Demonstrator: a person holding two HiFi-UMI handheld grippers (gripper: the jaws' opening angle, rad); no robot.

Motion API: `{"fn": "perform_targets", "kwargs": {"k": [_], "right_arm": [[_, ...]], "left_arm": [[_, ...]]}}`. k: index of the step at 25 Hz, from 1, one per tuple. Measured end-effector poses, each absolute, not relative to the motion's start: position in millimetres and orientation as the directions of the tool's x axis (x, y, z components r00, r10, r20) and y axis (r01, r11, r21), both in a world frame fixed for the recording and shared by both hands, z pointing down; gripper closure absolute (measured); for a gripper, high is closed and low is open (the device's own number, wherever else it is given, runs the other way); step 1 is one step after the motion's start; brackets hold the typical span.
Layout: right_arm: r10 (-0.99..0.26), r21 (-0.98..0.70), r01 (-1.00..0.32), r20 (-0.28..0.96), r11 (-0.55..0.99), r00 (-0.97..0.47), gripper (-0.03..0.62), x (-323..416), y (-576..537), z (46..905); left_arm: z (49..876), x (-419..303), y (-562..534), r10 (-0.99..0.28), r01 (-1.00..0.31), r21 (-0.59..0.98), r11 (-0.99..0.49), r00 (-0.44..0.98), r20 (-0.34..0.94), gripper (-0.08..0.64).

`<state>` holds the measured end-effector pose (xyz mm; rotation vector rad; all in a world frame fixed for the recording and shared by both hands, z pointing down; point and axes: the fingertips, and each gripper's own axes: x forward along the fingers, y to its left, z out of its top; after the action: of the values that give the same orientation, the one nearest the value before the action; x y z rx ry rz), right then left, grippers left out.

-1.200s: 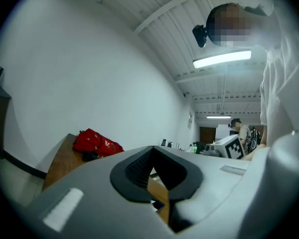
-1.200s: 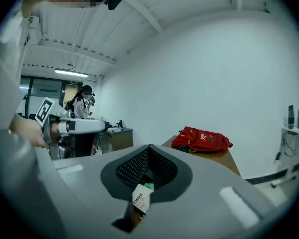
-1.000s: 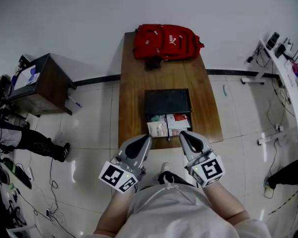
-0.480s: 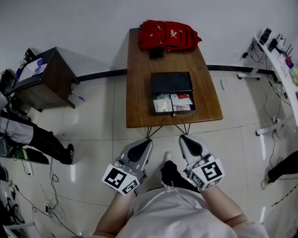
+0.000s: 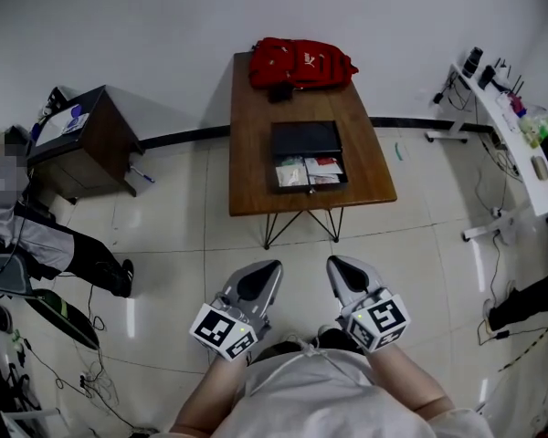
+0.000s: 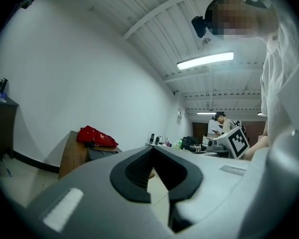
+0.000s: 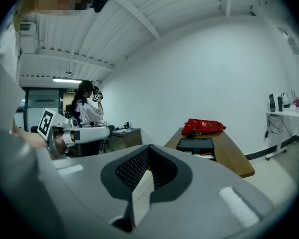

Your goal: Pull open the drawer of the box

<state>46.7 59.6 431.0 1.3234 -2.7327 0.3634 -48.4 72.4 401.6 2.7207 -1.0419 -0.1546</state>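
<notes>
The black box (image 5: 303,139) sits on a brown wooden table (image 5: 252,177), with its drawer (image 5: 309,173) pulled out toward me and papers and packets showing inside. Both grippers are far from it, held close to my body over the tiled floor. My left gripper (image 5: 267,268) and right gripper (image 5: 334,265) are shut with nothing between the jaws. In the left gripper view the left gripper (image 6: 151,148) points past the table (image 6: 71,151) and box (image 6: 102,153). The right gripper (image 7: 148,146) faces the box (image 7: 195,144) with its open drawer (image 7: 205,155).
A red backpack (image 5: 301,61) lies at the table's far end against the white wall. A dark cabinet (image 5: 76,146) and a seated person (image 5: 38,241) are at the left. A white desk (image 5: 521,128) with clutter stands at the right. Cables lie on the floor (image 5: 36,372).
I have backed away from the table, so the box and open drawer look smaller and farther off. Both grippers stay shut near my body.
</notes>
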Motion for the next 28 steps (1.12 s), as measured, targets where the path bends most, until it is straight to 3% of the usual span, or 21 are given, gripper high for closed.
{"fn": "perform_targets", "kwargs": {"k": [7, 13, 28], "right_arm": [[-0.746, -0.215, -0.762, 0.165, 0.611, -0.645, 0.586, 62, 70, 424], [-0.731, -0.123, -0.745, 0.146, 0.655, -0.667, 0.586, 75, 82, 405], [-0.731, -0.081, -0.739, 0.109, 0.668, -0.673, 0.586, 94, 80, 399]], "left_arm": [[392, -27, 86, -0.682, -0.661, 0.224, -0.716, 0.731, -0.024, 0.566], [387, -6, 94, -0.705, -0.678, 0.242, -0.694, 0.708, -0.041, 0.566], [382, 20, 92, -0.694, -0.676, 0.198, -0.709, 0.720, -0.025, 0.563]]}}
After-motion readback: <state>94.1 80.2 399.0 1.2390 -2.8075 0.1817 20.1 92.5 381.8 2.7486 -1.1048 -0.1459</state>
